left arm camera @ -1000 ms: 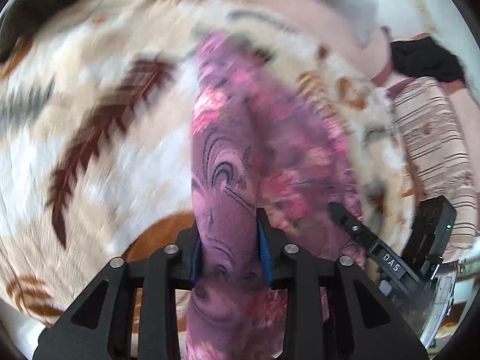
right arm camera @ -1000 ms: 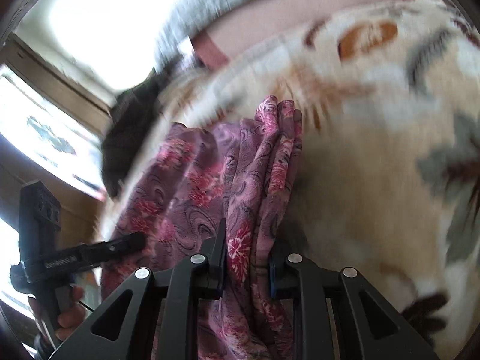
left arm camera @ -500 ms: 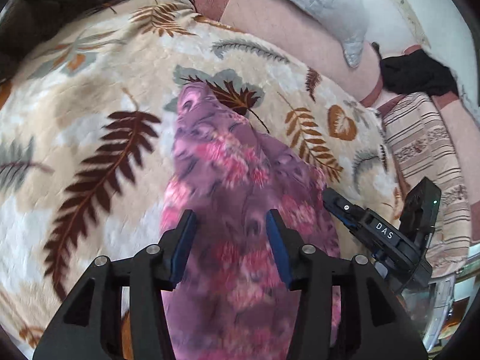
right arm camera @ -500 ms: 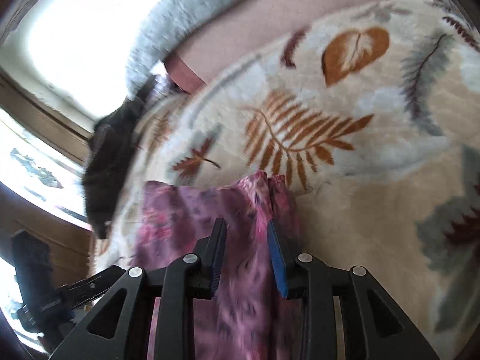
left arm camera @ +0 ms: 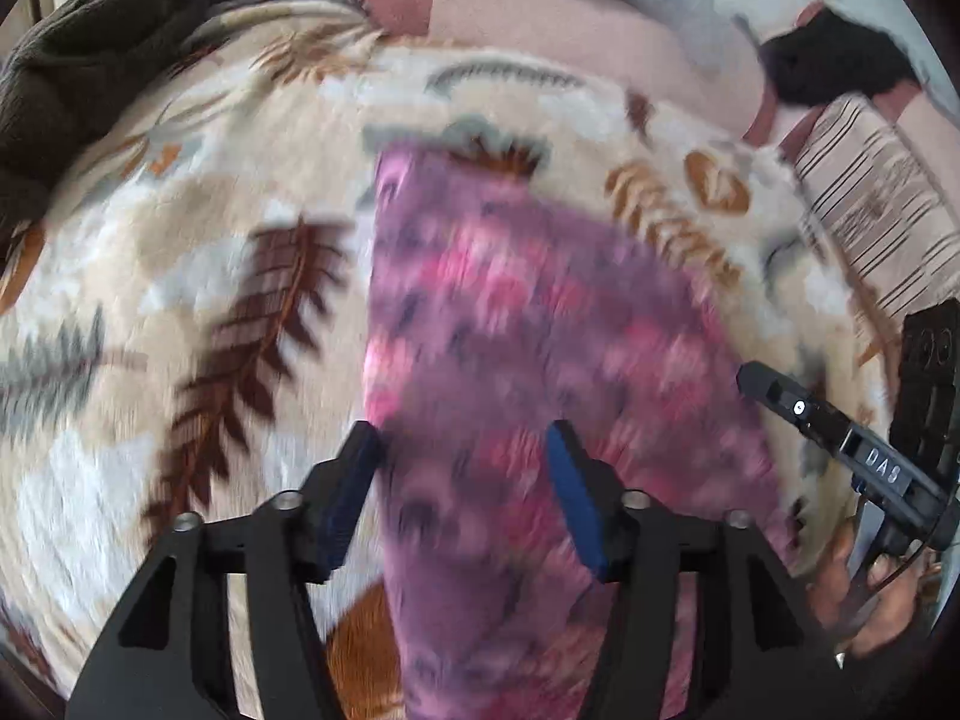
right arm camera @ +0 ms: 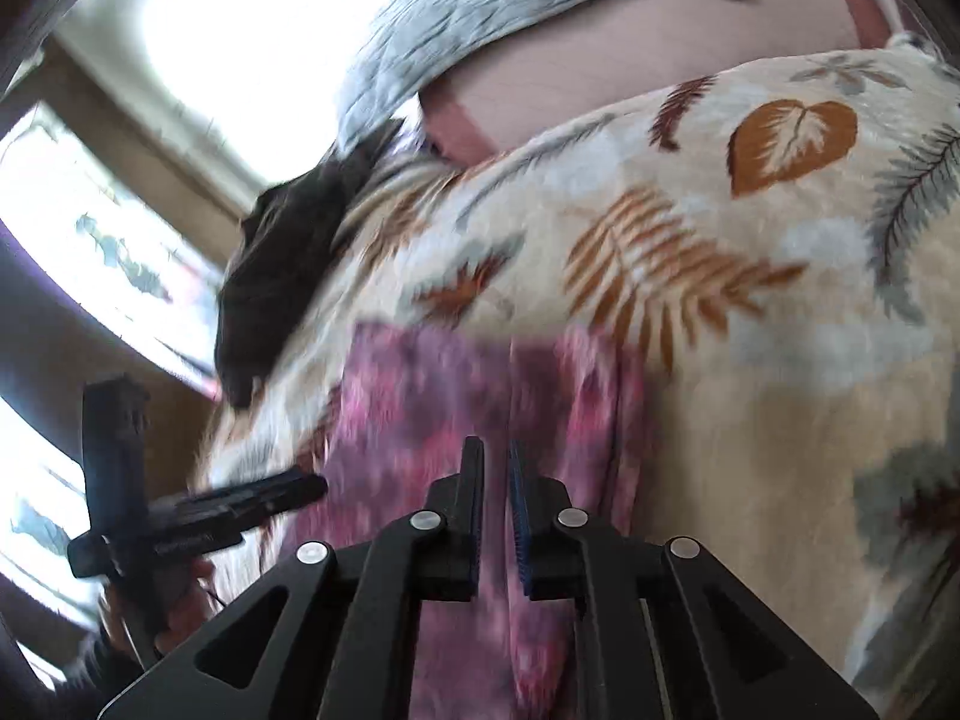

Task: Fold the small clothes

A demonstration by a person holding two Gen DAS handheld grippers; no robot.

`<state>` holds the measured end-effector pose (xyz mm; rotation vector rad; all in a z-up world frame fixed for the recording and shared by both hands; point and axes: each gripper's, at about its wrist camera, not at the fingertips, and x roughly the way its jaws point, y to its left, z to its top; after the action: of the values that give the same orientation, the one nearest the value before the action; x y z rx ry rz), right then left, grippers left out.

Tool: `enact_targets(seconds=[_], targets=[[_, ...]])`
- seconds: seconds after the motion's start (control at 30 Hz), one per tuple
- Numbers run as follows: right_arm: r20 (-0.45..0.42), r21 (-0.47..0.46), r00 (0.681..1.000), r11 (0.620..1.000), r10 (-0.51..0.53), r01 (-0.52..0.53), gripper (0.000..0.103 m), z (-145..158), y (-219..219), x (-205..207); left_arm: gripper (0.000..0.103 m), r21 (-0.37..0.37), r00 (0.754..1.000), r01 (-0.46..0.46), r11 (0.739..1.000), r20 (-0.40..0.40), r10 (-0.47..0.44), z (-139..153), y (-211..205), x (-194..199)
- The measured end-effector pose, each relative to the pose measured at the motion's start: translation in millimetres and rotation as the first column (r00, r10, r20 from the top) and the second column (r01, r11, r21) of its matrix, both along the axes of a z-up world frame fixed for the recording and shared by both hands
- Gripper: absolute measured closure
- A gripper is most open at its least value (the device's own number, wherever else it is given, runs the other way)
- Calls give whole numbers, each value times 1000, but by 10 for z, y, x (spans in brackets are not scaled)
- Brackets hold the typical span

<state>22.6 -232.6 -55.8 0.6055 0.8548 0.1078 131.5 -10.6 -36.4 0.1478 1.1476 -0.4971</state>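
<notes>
The purple and pink flowered cloth garment (left arm camera: 528, 348) lies flat on the cream fleece blanket with leaf print (left arm camera: 180, 300), blurred. The left gripper (left arm camera: 462, 468) has just been opening wide above it, holding nothing. The right gripper (right arm camera: 495, 480) has just been closing, nearly together, nothing visibly between.

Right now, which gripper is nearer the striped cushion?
Right. The right gripper, jaws just closing on nothing, is near the striped cushion; the left gripper, jaws just opening off the floral garment, is farther.

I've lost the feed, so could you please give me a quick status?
Left hand-held gripper open, jaws just widened. Right hand-held gripper closing, nearly shut, pinch unclear. Purple floral garment flat on leaf-print blanket. Nothing obstructing.
</notes>
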Motion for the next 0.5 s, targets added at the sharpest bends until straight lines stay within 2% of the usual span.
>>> enact_targets(seconds=[0.03,0.1,0.13,0.17,0.27,0.33,0.37,0.4,0.43,0.47,0.5], targets=[[-47,-42,999,999,12,-14,92,-118,49,11,41,9,1000,6,1000,-13,-6,-73,-25,-4],[-12,-46,1000,999,-10,9,93,-118,41,-69,41,-18,999,-28,999,-25,27,-126,44,-37],[-34,-53,999,998,-25,24,93,-60,38,-92,41,-22,998,-40,999,-38,40,-93,68,-51],[-37,-59,999,998,-33,31,85,11,49,-126,41,-17,998,-44,999,-52,43,-44,93,-79],[16,-57,999,998,28,-27,84,233,159,-358,41,20,1000,-17,1000,5,17,110,171,-325],[25,-58,997,995,78,-77,78,254,272,-511,37,40,999,3,999,44,-5,112,224,-501],[7,-79,996,992,94,-94,75,195,321,-566,32,44,999,3,999,50,-5,59,255,-582],[-51,-131,993,985,107,-113,76,64,394,-587,30,45,999,0,999,43,-2,-16,274,-625],[-68,-169,991,978,116,-126,78,-10,447,-591,26,45,1000,-6,999,27,4,-90,287,-635],[-39,-203,992,971,121,-127,79,0,476,-619,26,34,1000,-21,999,7,21,-142,316,-626],[-56,-235,991,964,118,-128,79,46,507,-623,26,14,999,-45,999,-18,45,-123,362,-613]])
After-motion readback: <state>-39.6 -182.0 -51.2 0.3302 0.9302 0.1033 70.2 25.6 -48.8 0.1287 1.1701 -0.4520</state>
